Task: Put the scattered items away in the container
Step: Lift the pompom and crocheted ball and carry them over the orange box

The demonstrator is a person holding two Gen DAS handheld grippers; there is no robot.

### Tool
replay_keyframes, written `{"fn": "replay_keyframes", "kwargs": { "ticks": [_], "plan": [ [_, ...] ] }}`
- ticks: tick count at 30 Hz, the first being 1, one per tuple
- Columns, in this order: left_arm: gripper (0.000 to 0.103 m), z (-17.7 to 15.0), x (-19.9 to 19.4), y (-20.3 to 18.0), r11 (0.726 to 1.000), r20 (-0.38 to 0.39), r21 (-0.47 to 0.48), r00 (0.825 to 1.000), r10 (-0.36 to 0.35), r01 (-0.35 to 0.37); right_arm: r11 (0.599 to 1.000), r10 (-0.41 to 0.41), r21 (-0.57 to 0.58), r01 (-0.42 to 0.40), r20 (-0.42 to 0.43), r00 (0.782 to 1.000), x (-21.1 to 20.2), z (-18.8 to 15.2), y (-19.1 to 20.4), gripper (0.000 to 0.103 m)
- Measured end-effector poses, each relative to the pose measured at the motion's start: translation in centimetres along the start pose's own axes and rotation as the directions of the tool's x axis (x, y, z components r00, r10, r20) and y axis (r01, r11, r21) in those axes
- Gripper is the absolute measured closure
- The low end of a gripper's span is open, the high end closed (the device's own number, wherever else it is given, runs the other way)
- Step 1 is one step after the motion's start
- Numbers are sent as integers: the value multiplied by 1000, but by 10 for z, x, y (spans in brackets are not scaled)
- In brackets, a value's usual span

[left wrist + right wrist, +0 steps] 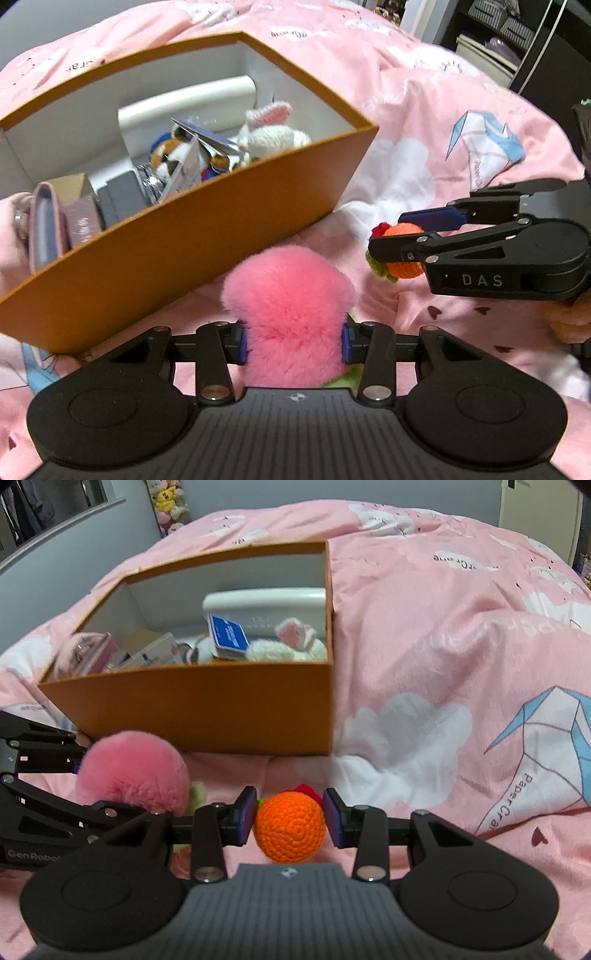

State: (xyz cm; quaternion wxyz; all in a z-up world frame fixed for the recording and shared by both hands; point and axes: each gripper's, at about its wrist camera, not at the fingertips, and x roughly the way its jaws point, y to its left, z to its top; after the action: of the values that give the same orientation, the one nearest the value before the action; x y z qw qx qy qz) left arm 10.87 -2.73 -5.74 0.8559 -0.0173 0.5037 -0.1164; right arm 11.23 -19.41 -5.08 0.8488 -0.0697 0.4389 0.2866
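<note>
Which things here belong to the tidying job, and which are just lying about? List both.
Job:
- pink fluffy toy, clamped in the left tool
- orange crocheted fruit, between the right tool's pads
- orange box and the items already in it

Just there:
- pink bedspread
- plush toys on the far wall

Bed [461, 635] takes up most of the room in view, covered by a pink duvet [424, 110] printed with white clouds and blue paper cranes. Grey wall [207, 498] behind it, plush toys [168, 502] piled in the far corner. Dark shelving unit [517, 33] on the other side. Dim indoor light.
</note>
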Motion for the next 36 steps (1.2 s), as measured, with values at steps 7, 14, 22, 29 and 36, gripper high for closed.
{"fn": "replay_keyframes", "kwargs": {
  "ticks": [7,14,22,29,36],
  "plan": [
    [55,1,-27,10,999,67,-51,998,-9,12,999,49,-7,-48,64,997,-23,13,10,61],
    [55,9,-59,18,997,144,-80,990,-9,20,991,130,-44,-125,131,983,-45,32,23,61],
    [55,21,-94,32,994,235,-107,972,20,6,979,201,-78,-189,195,960,-62,55,34,61],
    [55,39,-118,52,993,291,-111,955,64,-33,964,258,-118,-236,234,937,-63,77,45,61],
    [55,65,-137,80,987,338,-120,931,140,-105,948,313,-150,-282,258,914,-49,106,54,61]
  ]
}}
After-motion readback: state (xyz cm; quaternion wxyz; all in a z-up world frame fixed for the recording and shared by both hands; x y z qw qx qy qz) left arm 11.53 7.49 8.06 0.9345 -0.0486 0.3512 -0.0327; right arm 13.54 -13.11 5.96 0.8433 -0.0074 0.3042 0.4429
